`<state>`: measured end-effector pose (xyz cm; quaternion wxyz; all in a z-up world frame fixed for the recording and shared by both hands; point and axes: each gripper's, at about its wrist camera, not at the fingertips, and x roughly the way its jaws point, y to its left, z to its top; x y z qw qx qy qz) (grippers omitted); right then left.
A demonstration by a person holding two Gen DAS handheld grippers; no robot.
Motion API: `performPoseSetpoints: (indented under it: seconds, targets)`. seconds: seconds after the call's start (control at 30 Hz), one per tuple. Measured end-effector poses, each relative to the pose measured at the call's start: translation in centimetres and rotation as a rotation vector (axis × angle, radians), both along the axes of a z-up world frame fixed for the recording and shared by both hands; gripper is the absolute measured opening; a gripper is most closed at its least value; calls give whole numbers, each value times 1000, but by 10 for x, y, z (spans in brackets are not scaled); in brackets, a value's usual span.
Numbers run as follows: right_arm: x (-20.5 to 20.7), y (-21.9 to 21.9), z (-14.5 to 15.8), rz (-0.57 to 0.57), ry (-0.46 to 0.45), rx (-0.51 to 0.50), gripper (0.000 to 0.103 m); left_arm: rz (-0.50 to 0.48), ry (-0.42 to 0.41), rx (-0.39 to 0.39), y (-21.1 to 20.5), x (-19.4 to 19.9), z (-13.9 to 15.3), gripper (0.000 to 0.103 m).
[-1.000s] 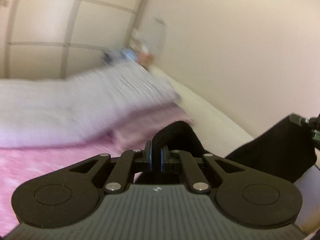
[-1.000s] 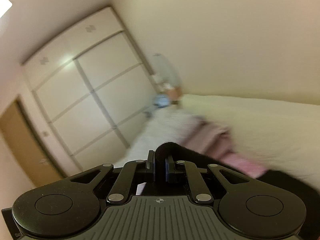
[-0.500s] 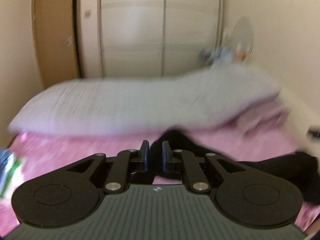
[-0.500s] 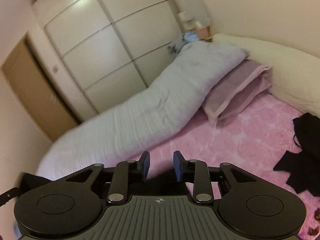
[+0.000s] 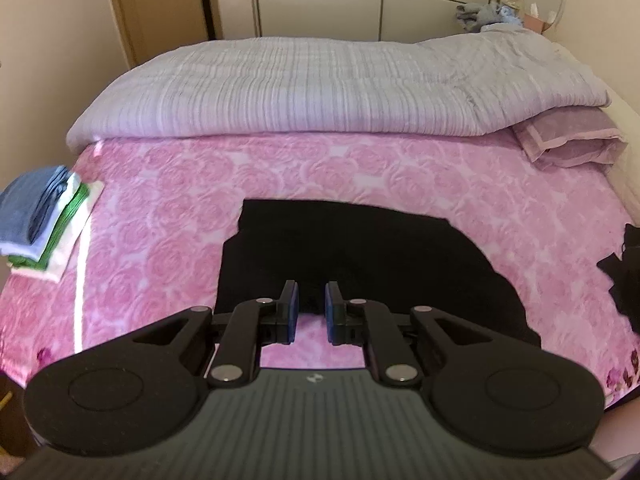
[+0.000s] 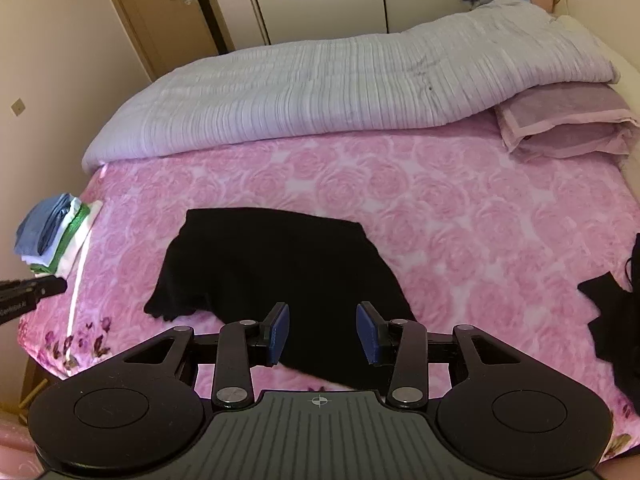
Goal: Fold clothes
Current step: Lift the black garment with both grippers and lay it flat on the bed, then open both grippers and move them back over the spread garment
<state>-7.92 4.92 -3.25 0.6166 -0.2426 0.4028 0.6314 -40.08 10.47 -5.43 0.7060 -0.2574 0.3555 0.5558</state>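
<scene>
A black garment (image 5: 352, 256) lies spread on the pink rose bedspread (image 5: 168, 208), its near edge just ahead of both grippers. My left gripper (image 5: 311, 304) hovers over that near edge with its jaws a narrow gap apart; nothing is pinched between the pads. In the right wrist view the same garment (image 6: 272, 264) lies under my right gripper (image 6: 323, 330), whose jaws are opening wide and do not press on the cloth. The left gripper's tip (image 6: 28, 292) shows at that view's left edge.
A stack of folded clothes (image 5: 40, 220) in blue, white and green sits at the bed's left edge. More black clothing (image 6: 616, 320) lies at the right edge. A grey quilt (image 5: 320, 88) and a pink pillow (image 5: 572, 140) fill the far side; wardrobe and door stand behind.
Both grippers were shut on the black garment and held it up. They swung down toward the bed, their jaws came apart, and the garment now lies flat on the bedspread.
</scene>
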Motion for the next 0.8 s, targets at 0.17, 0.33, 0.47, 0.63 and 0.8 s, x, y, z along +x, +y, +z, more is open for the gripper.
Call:
performPoseSetpoints:
  seconds: [0.17,0.33,0.47,0.63,0.8]
  targets:
    - [9,-24,1,-15,-7,-14,41,14,46,-8,-30,7,-3,16]
    - [20,-58,-17,-52,8,-79,42,25,90,-20,-68,20,-11,22]
    - [20,-83,-24,-30,-31,-73,42,37,127,-35,-101,26,-18,24]
    - [11,-115,-31,9,-66,-53,42,46,144,-38,-144,26,-19,29]
    - [5,-146,-44,30,-65,-81,42,70,146,-50,-181,20,-21,29]
